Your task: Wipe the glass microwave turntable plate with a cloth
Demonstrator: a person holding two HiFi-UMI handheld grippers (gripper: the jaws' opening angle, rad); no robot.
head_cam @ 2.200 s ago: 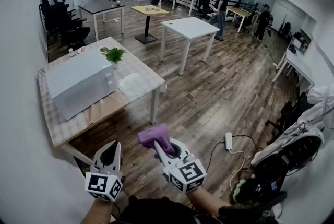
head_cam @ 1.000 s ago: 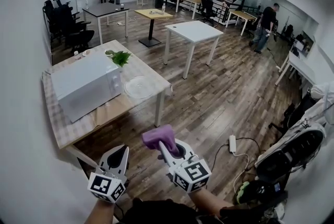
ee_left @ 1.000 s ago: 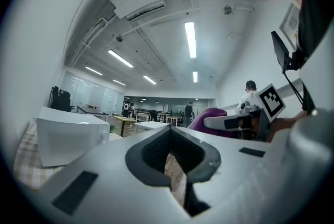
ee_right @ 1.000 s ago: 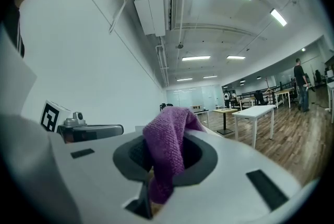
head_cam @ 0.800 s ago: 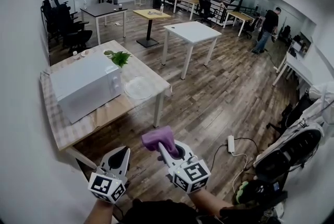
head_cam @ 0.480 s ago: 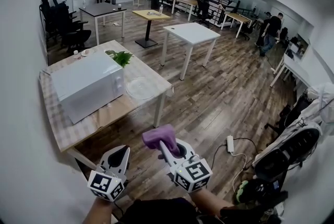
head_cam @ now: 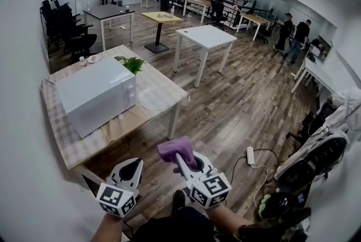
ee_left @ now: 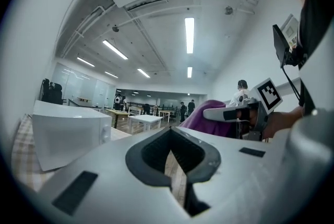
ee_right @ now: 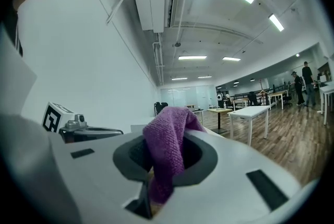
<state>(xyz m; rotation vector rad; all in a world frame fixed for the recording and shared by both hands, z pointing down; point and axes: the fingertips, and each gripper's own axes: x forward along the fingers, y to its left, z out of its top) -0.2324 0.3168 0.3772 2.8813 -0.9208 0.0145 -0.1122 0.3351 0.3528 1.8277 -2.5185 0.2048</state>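
The clear glass turntable plate (head_cam: 156,96) lies on the wooden table (head_cam: 84,142), to the right of the white microwave (head_cam: 96,94). My right gripper (head_cam: 180,157) is held low in front of me, well short of the table, shut on a purple cloth (head_cam: 176,149) that bunches up out of its jaws (ee_right: 166,151). My left gripper (head_cam: 131,167) hangs beside it at the left, shut with nothing in it (ee_left: 175,168). In the left gripper view the microwave (ee_left: 68,131) shows at the left and the cloth (ee_left: 209,121) at the right.
A small green plant (head_cam: 131,63) and small dishes (head_cam: 90,58) sit behind the microwave. A white table (head_cam: 206,36) and other tables stand farther back. People (head_cam: 299,38) stand at the far right. A power strip (head_cam: 249,154) with cables lies on the floor.
The view has drawn a little nearer to the table and both grippers sit slightly lower and to the right. The people in the background have walked to the right.
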